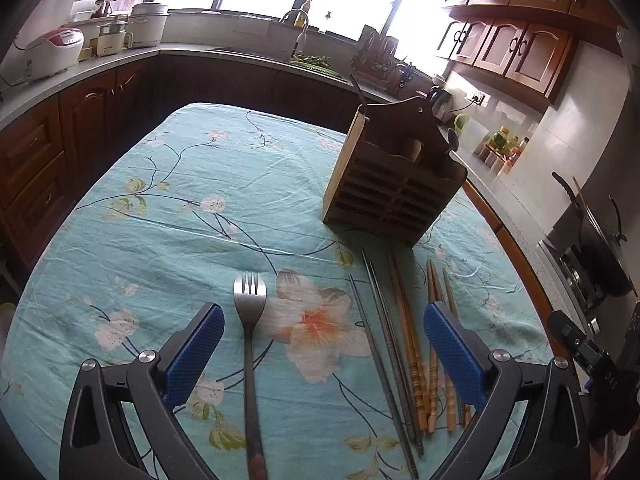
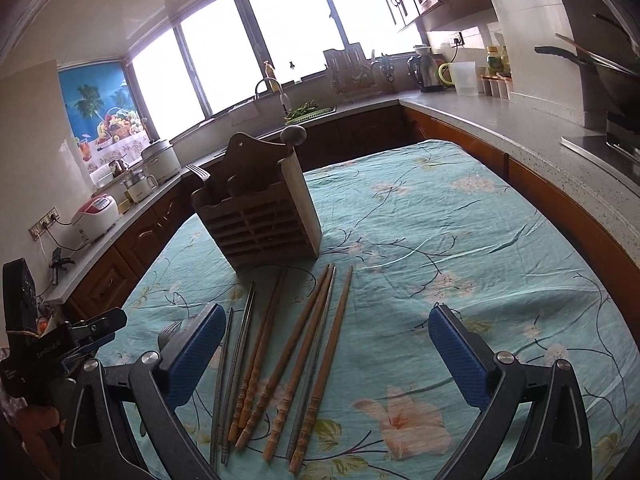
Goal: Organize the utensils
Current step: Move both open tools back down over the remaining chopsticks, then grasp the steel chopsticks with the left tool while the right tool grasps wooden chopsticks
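Observation:
A steel fork (image 1: 250, 320) lies on the floral tablecloth between the open fingers of my left gripper (image 1: 324, 332), nearer the left finger. Metal chopsticks (image 1: 384, 344) and wooden chopsticks (image 1: 416, 340) lie in a loose row right of it, in front of a wooden utensil holder (image 1: 392, 188). In the right wrist view the holder (image 2: 260, 208) holds a fork and a spoon, and the wooden chopsticks (image 2: 296, 360) and metal chopsticks (image 2: 236, 352) lie in front of it. My right gripper (image 2: 326, 332) is open and empty above the chopsticks' handle ends.
The table with the teal floral cloth (image 1: 180, 208) is ringed by kitchen counters (image 2: 500, 120) with rice cookers (image 1: 52, 52), a sink (image 1: 304, 60), a kettle (image 2: 426, 70) and a stove (image 1: 592, 256). The left gripper's body (image 2: 48, 352) shows at the right view's left edge.

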`<state>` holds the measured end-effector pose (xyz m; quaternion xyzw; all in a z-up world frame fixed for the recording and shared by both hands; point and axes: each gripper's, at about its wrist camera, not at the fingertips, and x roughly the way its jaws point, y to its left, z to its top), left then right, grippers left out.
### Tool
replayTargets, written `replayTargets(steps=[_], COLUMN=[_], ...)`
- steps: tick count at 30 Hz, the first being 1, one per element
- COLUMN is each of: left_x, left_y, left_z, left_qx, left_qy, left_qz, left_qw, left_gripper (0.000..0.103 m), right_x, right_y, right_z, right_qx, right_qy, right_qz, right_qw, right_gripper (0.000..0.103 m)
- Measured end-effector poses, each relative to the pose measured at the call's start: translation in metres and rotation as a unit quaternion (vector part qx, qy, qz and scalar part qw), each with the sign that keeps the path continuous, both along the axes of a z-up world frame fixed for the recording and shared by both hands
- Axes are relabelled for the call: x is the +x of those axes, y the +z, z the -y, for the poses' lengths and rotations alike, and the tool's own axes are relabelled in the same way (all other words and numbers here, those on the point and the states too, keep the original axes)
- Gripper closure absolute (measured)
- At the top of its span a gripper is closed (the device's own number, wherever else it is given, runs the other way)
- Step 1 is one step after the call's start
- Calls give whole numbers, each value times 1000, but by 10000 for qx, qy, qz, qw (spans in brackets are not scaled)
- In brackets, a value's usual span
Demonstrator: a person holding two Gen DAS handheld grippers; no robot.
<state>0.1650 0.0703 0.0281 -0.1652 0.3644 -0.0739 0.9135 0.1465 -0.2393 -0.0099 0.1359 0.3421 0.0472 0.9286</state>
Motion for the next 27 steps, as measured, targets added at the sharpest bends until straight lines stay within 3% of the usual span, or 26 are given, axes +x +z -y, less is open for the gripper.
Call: replayTargets(steps=[12, 19, 25, 27], left_x=[9, 24, 48, 58], left_y=[-8, -13, -18, -19], left_z=[15, 25, 37, 43], left_qx=[154, 362, 418, 460], left_qy=[-55, -90, -358, -480], left_qz=[-195, -416, -601, -606], left_qw=[9997, 9984, 9967, 9959], left_gripper=[2, 3, 7, 18], right_x=[4, 19, 33, 41], right_y=[-10, -21, -25, -29], right_z=[-1, 4, -3, -4], right_qx=[8, 117, -53, -16], right_qy=[210, 118, 240, 286], right_qz=[-129, -543, -589, -682], right_qw=[9997, 9984, 9980, 9973], right_gripper=[1, 2, 22, 31])
